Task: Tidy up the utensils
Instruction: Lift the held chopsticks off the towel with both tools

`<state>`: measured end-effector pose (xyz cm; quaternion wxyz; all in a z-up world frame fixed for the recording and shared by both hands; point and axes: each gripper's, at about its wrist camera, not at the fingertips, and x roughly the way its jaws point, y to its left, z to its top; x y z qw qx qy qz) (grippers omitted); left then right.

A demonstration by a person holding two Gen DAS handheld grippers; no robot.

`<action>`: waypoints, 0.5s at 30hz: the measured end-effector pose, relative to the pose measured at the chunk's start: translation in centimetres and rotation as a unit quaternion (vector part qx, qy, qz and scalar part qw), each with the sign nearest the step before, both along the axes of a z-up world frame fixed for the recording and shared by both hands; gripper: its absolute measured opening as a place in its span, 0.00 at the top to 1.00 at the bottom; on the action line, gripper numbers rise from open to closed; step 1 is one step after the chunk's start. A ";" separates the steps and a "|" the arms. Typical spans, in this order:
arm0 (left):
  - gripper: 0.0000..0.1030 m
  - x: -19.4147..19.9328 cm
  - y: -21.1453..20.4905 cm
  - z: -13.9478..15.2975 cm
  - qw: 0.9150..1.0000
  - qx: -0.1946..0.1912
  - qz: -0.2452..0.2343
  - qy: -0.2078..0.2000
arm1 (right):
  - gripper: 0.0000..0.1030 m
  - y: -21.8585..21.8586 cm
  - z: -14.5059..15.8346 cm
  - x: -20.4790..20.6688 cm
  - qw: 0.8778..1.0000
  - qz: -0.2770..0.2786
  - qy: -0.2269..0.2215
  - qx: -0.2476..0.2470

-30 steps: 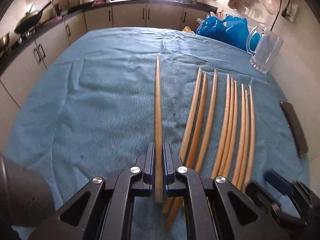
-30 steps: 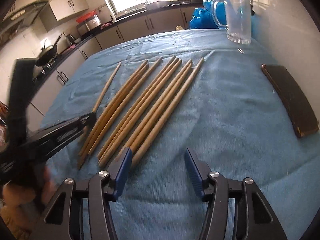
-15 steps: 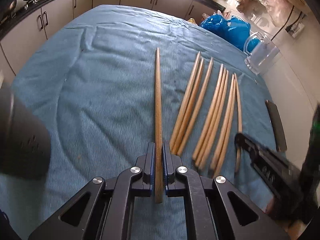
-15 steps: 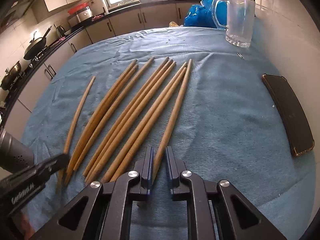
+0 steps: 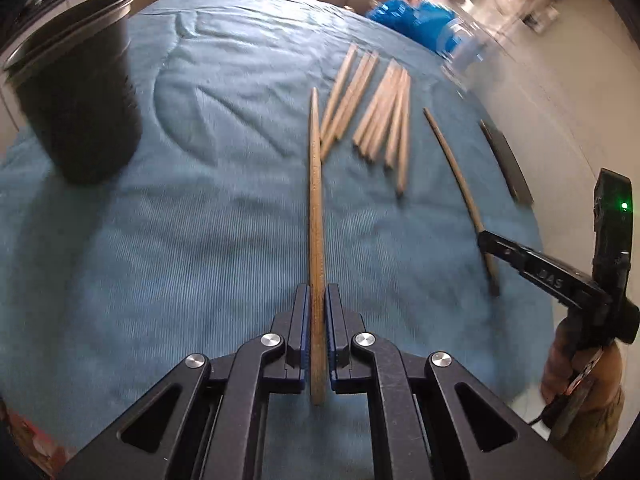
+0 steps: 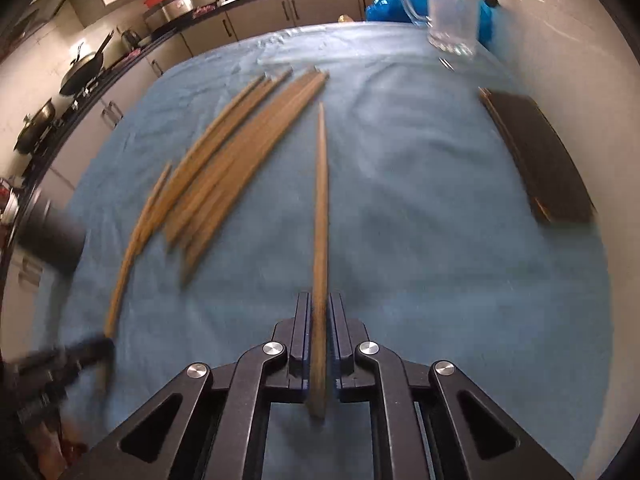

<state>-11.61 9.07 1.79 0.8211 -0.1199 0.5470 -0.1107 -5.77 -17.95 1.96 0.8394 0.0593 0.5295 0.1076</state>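
My left gripper [image 5: 317,292] is shut on the thick end of one wooden chopstick [image 5: 315,184], which points forward over the blue cloth [image 5: 192,240]. Several more chopsticks [image 5: 380,116] lie in a loose row beyond it. My right gripper [image 6: 320,300] is closing tight, its pads pressed on another chopstick [image 6: 321,200] that stands apart to the right of the row [image 6: 236,152]. The left wrist view shows that right gripper [image 5: 482,236] at the right edge with its chopstick [image 5: 460,176]. A black cylindrical holder [image 5: 76,92] stands at the left.
A dark phone [image 6: 540,156] lies near the cloth's right edge by the wall. A clear glass mug [image 6: 452,12] and a blue bag [image 6: 384,4] sit at the far right corner. Kitchen counters with pans [image 6: 80,72] run along the left. A hand [image 5: 576,364] holds the right gripper.
My right gripper shut on the rightmost chopstick and drew it away from the row. My left gripper carried its chopstick leftward, bringing the black holder into view.
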 end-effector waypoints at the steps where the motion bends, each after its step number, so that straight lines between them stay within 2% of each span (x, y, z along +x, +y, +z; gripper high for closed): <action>1: 0.93 -0.4 0.1 0.1 1.000 0.002 -0.005 0.000 | 0.92 -0.6 0.1 -1.3 1.000 0.001 0.005 0.000; 3: 0.93 -1.6 0.3 0.5 1.000 0.016 -0.016 -0.005 | 0.91 -1.5 -0.2 -2.6 1.000 -0.003 0.025 0.009; 5: 0.93 -2.7 0.6 1.5 0.999 0.020 -0.027 -0.013 | 0.76 -2.2 0.2 -3.4 0.999 0.001 0.025 0.020; 6: 0.92 -3.1 0.8 1.9 0.999 0.018 -0.031 -0.016 | 0.61 -2.4 0.5 -3.6 1.000 0.001 0.020 0.016; 7: 0.91 -3.6 1.0 2.7 0.999 0.015 -0.036 -0.023 | 0.57 -2.5 1.0 -3.7 1.000 0.001 0.008 0.011; 9: 0.78 -4.0 1.2 3.7 0.998 0.019 -0.040 -0.034 | 0.57 -2.6 1.9 -3.5 1.000 0.005 -0.009 0.006; 11: 0.69 -3.4 1.1 4.5 0.998 0.032 -0.039 -0.047 | 0.57 -2.3 2.5 -2.7 1.000 0.004 -0.018 0.000; 15: 0.69 0.3 -0.8 4.4 0.995 0.073 -0.047 -0.053 | 0.57 -1.2 2.5 0.6 0.999 0.019 -0.025 -0.024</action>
